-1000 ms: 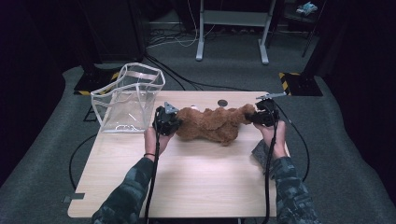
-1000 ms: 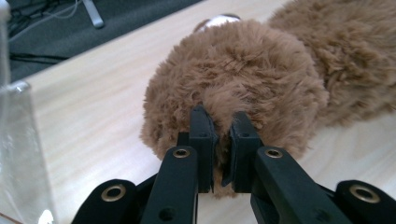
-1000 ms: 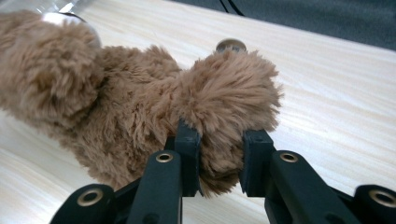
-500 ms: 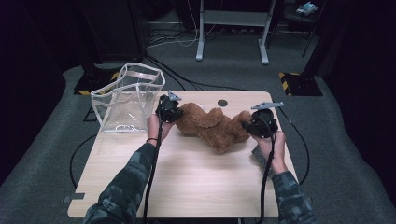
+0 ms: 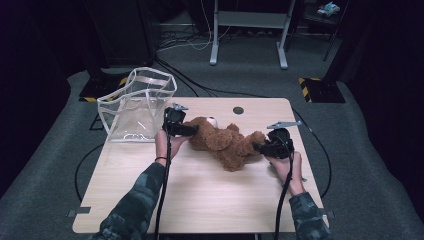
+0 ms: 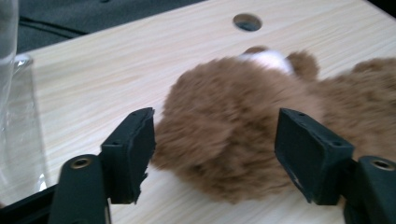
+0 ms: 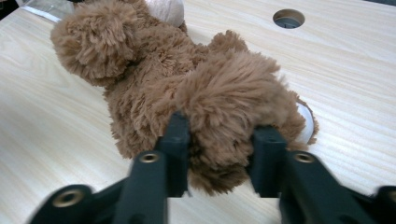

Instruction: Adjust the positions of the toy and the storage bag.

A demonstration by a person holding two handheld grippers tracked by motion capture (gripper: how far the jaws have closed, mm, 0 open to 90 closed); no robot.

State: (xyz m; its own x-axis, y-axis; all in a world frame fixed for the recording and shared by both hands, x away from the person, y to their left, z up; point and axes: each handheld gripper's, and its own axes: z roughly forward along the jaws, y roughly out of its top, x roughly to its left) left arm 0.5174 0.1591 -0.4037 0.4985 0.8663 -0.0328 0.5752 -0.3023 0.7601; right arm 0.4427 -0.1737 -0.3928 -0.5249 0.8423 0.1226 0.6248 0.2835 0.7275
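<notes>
Tongs on teddy bear, bag beside

Tongs: black two-jaw left tongs, rising from the bottom edge; jaws wide apart, just been opening.
Pads: flat black rubber pads, one at left, one at right; neither pressing on fur, left one just beside it, right one in front of it.
Between jaws: rounded part of a brown fluffy plush teddy bear, lying on the surface, slightly blurred.
Bear details: white patch at the far side; more brown fur running off to the right edge.
Worktop: pale wood-grain worktop, with a round dark cable hole near the far edge.
Left edge: clear plastic bag, resting on the worktop, apart from the bear.
Background: dark grey floor beyond the far edge.
</notes>
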